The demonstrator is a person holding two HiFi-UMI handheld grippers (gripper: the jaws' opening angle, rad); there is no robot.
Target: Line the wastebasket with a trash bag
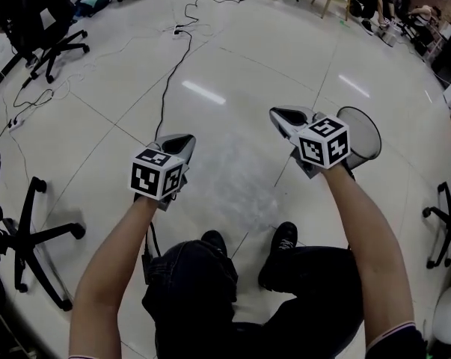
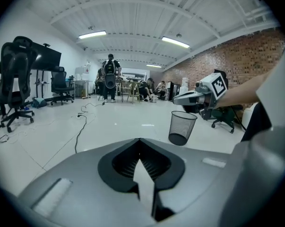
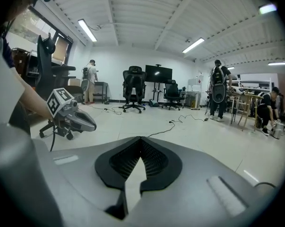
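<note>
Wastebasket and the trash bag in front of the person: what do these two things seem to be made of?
The wastebasket is probably black metal wire mesh with a matte finish: the floor shows through the fine grid of its walls. The trash bag is probably thin clear plastic film, slightly glossy: the floor shows through it, with pale creases and glints.

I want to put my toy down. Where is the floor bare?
Bare: the shiny white floor ahead, between the long black cable and the black mesh wastebasket. Crowded: the clear plastic bag near the person's shoes, and the black wheeled office chairs at the left.
</note>
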